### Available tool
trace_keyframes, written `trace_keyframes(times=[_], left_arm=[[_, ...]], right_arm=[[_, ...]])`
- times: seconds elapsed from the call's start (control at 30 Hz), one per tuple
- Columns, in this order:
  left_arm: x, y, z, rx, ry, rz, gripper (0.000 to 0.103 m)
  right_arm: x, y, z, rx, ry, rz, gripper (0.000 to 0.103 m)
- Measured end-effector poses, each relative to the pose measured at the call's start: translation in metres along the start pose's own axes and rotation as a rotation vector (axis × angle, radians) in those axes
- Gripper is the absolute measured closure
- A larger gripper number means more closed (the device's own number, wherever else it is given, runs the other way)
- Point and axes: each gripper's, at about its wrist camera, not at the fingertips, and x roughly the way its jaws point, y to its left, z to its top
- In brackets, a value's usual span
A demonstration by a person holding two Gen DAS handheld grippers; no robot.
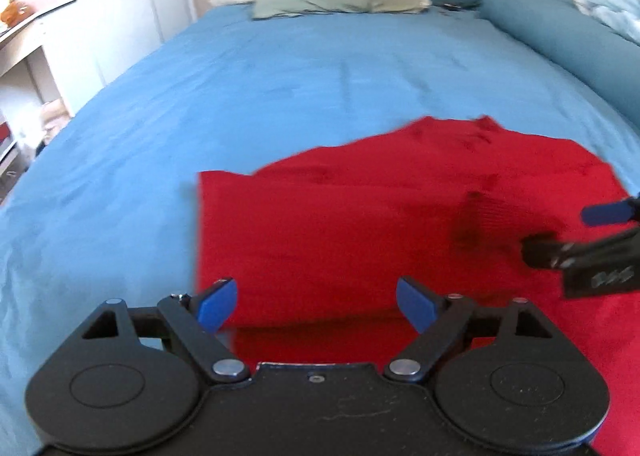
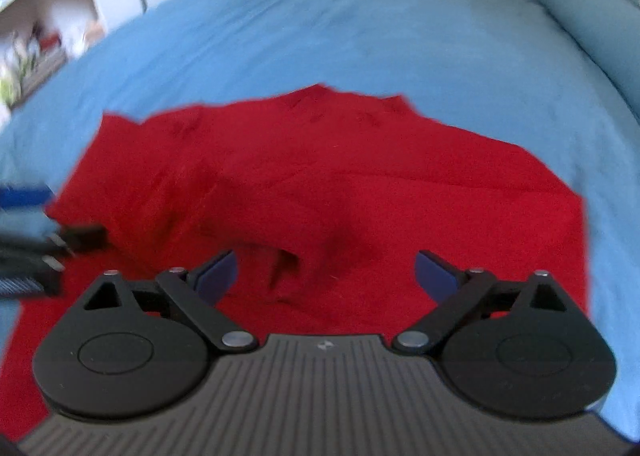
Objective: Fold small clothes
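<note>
Red garment [image 2: 320,184] — on blue bedspread [image 2: 360,36]

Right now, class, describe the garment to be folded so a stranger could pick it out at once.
Start at the large bed with the blue sheet. At its near end, under both open grippers, lies the red garment, partly folded. It is the only red thing there; the pillows at the far end are pale green and teal.

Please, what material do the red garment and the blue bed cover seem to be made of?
The red garment looks like a soft knit, perhaps wool or cotton: matte, with faint ribbing near one edge in the left wrist view and soft rounded folds. The blue bed cover looks like smooth woven cotton, matte, with only shallow creases. Motion blur leaves both uncertain.
</note>
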Motion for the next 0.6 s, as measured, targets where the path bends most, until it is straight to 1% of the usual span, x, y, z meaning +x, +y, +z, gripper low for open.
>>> trace_keyframes(times=[0.03, 0.07, 0.1, 0.17, 0.23, 0.3, 0.33, 0.4, 0.47, 0.53, 0.6], left_arm=[[0.004, 0.005, 0.002, -0.002, -0.001, 0.009, 0.013], [0.006, 0.009, 0.004, -0.005, -0.003, 0.013, 0.013], [0.008, 0.013, 0.005, -0.011, -0.006, 0.012, 0.013], [0.015, 0.022, 0.012, -0.026, -0.013, 0.002, 0.013], [0.018, 0.025, 0.014, -0.04, -0.019, -0.004, 0.013], [0.016, 0.032, 0.013, -0.059, -0.019, -0.012, 0.013], [0.017, 0.032, 0.012, -0.071, -0.014, -0.017, 0.013], [0.019, 0.034, 0.011, -0.09, -0.002, -0.02, 0.013], [0.018, 0.036, 0.007, -0.095, 0.008, -0.02, 0.013], [0.016, 0.038, 0.002, -0.086, 0.014, -0.017, 0.013], [0.014, 0.039, -0.002, -0.073, 0.02, -0.013, 0.013]], right_arm=[[0.01, 0.003, 0.001, -0.01, 0.012, 0.0, 0.014], [0.015, 0.003, 0.003, -0.003, 0.009, -0.011, 0.019], [0.015, 0.001, 0.004, 0.027, -0.011, -0.018, 0.019], [0.007, -0.012, 0.006, 0.136, -0.046, -0.023, 0.026], [-0.004, -0.037, 0.003, 0.285, -0.077, -0.022, 0.027], [-0.01, -0.06, -0.007, 0.403, -0.067, 0.008, 0.026], [-0.011, -0.07, -0.014, 0.451, -0.058, 0.035, 0.025], [-0.014, -0.082, -0.029, 0.529, -0.058, 0.1, 0.024], [-0.019, -0.083, -0.04, 0.557, -0.068, 0.137, 0.023], [-0.023, -0.081, -0.044, 0.554, -0.084, 0.156, 0.021], [-0.026, -0.079, -0.046, 0.568, -0.091, 0.15, 0.02]])
